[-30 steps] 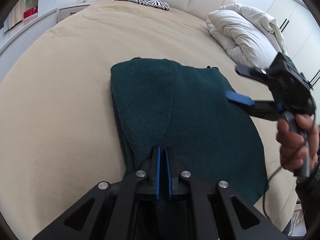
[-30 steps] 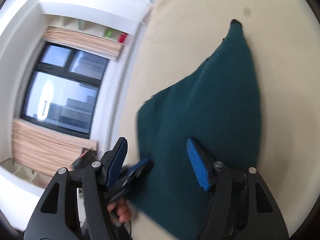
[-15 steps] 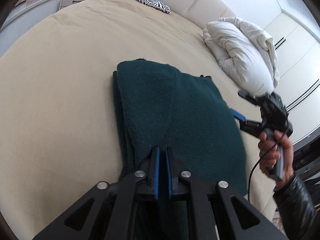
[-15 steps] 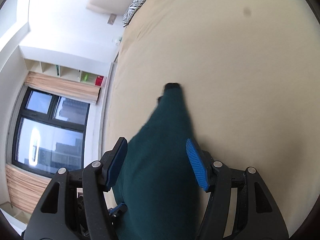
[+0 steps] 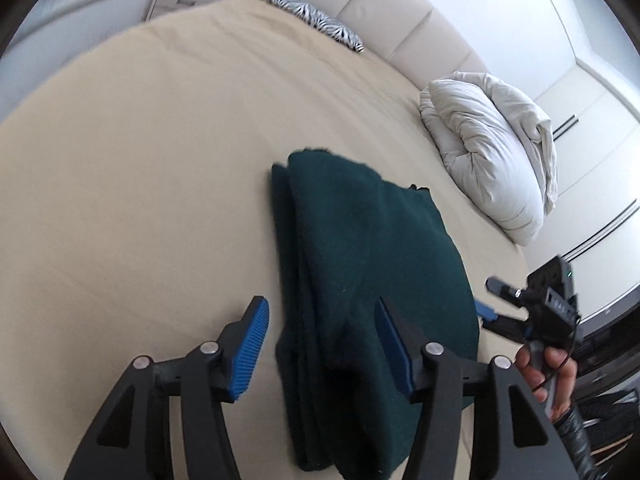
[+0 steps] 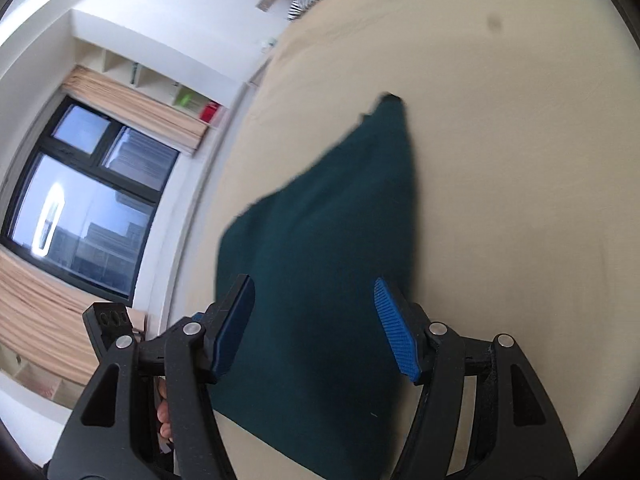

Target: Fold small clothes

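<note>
A dark green folded garment (image 5: 360,264) lies flat on the beige bed (image 5: 140,160). It also shows in the right wrist view (image 6: 320,240). My left gripper (image 5: 320,344) is open and empty, with its blue pads on either side of the garment's near left edge, a little above it. My right gripper (image 6: 316,328) is open and empty over the garment's near end. The right gripper also shows in the left wrist view (image 5: 490,300), at the garment's right edge, held by a hand.
A white bundled duvet (image 5: 492,152) lies on the bed's far right. A zebra-striped pillow (image 5: 316,28) sits against the padded headboard (image 5: 400,20). A window (image 6: 80,208) and shelves are beyond the bed's left side. The bed's edge runs close behind the right gripper.
My left gripper has opened and let go of the garment's edge, which now lies folded on the bed. The right gripper has swung back over the garment's right side.
</note>
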### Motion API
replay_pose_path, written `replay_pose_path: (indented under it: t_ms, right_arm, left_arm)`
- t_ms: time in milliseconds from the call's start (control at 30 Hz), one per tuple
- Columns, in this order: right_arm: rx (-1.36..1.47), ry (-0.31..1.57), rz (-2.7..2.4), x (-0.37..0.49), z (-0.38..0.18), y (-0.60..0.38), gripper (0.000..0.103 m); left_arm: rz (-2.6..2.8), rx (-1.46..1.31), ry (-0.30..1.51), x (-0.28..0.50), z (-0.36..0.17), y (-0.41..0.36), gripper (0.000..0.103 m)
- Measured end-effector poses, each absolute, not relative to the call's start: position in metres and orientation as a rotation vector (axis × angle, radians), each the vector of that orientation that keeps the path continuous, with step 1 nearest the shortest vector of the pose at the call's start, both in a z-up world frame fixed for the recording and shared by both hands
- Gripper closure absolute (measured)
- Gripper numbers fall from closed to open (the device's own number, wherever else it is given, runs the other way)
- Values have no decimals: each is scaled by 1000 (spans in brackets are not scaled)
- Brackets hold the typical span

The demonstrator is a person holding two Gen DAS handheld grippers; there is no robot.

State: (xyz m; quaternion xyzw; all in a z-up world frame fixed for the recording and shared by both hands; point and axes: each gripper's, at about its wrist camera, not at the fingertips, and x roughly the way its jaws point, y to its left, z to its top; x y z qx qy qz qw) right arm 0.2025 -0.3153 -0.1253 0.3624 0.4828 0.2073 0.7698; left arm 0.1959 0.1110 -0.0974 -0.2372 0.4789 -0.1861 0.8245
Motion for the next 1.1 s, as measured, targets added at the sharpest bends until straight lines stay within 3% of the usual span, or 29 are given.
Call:
replay_pose_path:
  t_ms: [100,467,533,567,600,700,933,1100]
  right_arm:
    - [760,1134,389,193,-148,-325,41]
    - [903,1128,548,188,-156,-325,37]
    - [915,1158,544,191,-165,-322,37]
    - [895,1159,545,193,-164,-316,37]
    - [858,1161,539,192,-163,-312,37]
    - [780,1182,521,199,-159,-293,38]
    - [677,1173,477,192,-144,-279,60]
    - [619,1103,476,177,-114,-269,63]
  left_arm:
    - [-414,-522,1036,200,-105,107,42]
    - [-499,-701,1154,242,-129,120,37]
    - [-497,-711,1172,246,-129,117,40]
    - [-492,-696,1187,249,-129,114,46]
    - [-489,-677,1206,252,-130,111,60]
    - [-484,-706,1244,260,-136,109,68]
    - [-477,-661,1261,254,-125,102,80]
    - [-518,-674,1224,239,-93,100,81]
